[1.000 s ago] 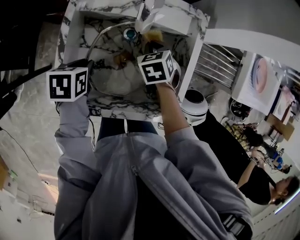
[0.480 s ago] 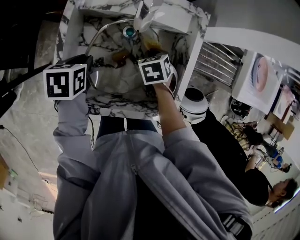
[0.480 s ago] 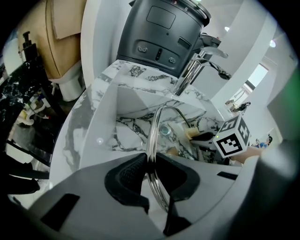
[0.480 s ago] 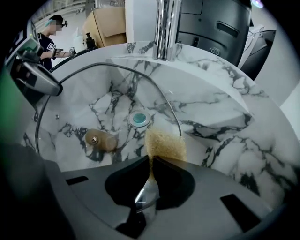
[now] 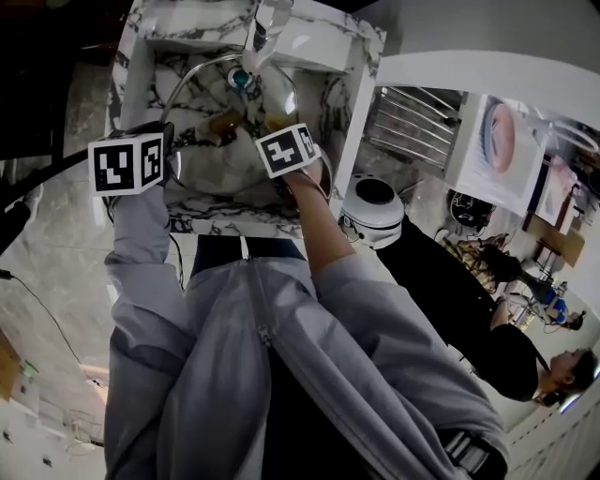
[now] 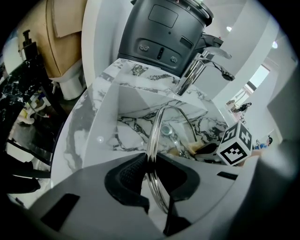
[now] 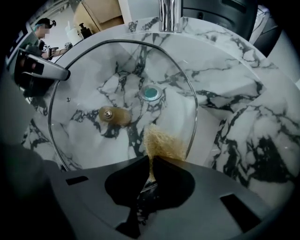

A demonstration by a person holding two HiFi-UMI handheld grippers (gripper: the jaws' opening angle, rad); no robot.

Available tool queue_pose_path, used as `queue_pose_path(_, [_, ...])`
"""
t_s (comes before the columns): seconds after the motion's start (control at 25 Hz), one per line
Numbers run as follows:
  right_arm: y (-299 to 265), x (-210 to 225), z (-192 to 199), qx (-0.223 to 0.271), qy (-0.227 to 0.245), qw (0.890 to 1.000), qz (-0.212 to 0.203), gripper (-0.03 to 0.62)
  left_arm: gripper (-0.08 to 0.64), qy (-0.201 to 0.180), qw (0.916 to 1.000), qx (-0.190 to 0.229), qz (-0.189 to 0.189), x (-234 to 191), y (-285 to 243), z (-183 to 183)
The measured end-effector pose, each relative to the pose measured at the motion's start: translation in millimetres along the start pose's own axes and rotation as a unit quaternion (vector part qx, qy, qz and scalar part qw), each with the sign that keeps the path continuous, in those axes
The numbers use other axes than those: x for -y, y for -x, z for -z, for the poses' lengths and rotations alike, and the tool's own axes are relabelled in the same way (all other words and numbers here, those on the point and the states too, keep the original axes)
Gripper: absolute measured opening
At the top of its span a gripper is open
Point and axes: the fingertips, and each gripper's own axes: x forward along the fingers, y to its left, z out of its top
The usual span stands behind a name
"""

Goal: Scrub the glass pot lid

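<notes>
Lid (image 7: 89, 136) position: it is held inside the sink (image 7: 243, 140), stood up on a slant over the drain (image 7: 151, 93), which is seen through the glass. The tap (image 7: 169, 14) stands behind it, and no running water is seen.

Left gripper (image 6: 152, 164): it is clamped on the lid's metal rim, which passes between its pads in the left gripper view. The lid is steadied from this one side.

Right gripper (image 7: 150, 164): it is closed tight on a tan, fibrous scourer (image 7: 161, 143), which is pinched by its lower edge and points down into the sink. The scourer is placed at the glass near the rim on the side away from the left gripper, a little apart from the knob (image 7: 114, 115). Contact with the glass appears likely but cannot be confirmed.

Progress, as judged from these views:
- Done: the lid has been brought into the sink, the rim has been secured and the scourer has been taken up and presented to the glass.
- In hand: scrubbing is judged to be under way at the rim zone.
- Left: no foam, streaks or soiling are seen on the glass, so the area already covered cannot be determined. The centre round the knob, the far rim and the other face should be treated as outstanding, as should rinsing.
</notes>
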Motion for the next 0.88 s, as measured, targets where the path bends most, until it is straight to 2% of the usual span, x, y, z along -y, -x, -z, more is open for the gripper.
queue_pose_path(0.16, [2,-5,12,-0.034,-0.006,0.999,-0.009,0.041,0.078,-0.007,1.0000,-0.003,-0.005,2,2,-3])
queue_pose_path(0.32, [3,-22,20,-0.055,-0.015,0.997,-0.046,0.041,0.078,-0.007,1.0000,-0.004,-0.004,2,2,-3])
queue_pose_path(0.6, [5,-52,40,-0.107,0.051,0.990,-0.075,0.041,0.078,-0.010,0.9999,-0.006,-0.006,3,5,-4])
queue_pose_path(0.76, [9,-68,45,-0.109,0.044,0.986,-0.117,0.041,0.078,-0.010,0.9999,-0.006,-0.008,3,5,-2])
queue_pose_path(0.88, [25,-63,36,-0.074,0.043,0.989,-0.117,0.041,0.078,-0.009,0.9999,-0.008,-0.008,2,6,0])
